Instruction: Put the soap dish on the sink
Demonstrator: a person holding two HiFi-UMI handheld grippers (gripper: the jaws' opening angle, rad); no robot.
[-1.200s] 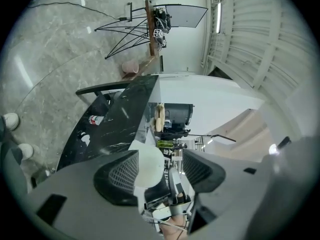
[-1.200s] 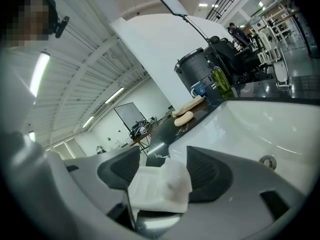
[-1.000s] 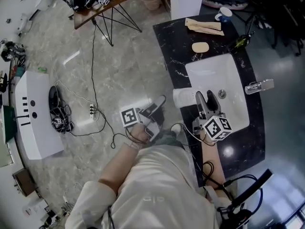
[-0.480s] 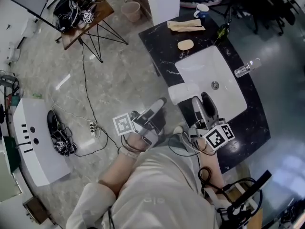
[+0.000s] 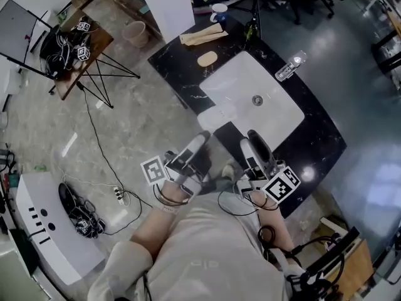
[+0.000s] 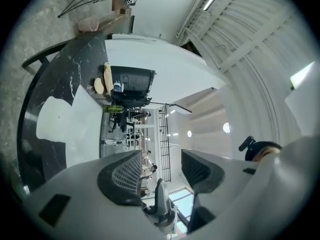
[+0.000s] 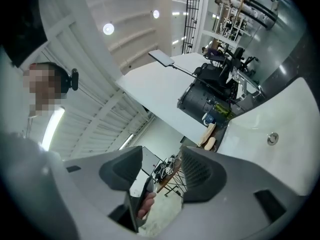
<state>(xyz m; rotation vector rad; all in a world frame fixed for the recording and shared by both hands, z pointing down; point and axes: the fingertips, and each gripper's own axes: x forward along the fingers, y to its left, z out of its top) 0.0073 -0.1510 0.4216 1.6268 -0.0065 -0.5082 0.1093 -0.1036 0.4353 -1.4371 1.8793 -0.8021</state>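
Note:
A white flat soap dish (image 5: 216,116) lies on the black counter (image 5: 313,137), against the near-left corner of the white sink (image 5: 250,89); the left gripper view shows the dish (image 6: 52,124) beside the basin (image 6: 92,134). My left gripper (image 5: 199,144) hovers off the counter's near edge, open and empty (image 6: 161,166). My right gripper (image 5: 254,144) hangs over the counter's near edge, clear of the dish. Its jaws (image 7: 160,166) are closing with nothing between them.
A tan oval soap (image 5: 207,58), beige cloth (image 5: 200,36), mug (image 5: 218,11), green bottle (image 5: 252,27) and faucet (image 5: 289,66) ring the sink's far side. On the floor stand a cluttered wooden table (image 5: 78,49), a bucket (image 5: 133,33), cables (image 5: 118,195) and a white panel (image 5: 50,231).
Both grippers have risen and drawn back from the sink toward the person. The right one was over the basin beside the dish; now it is at the counter's near edge.

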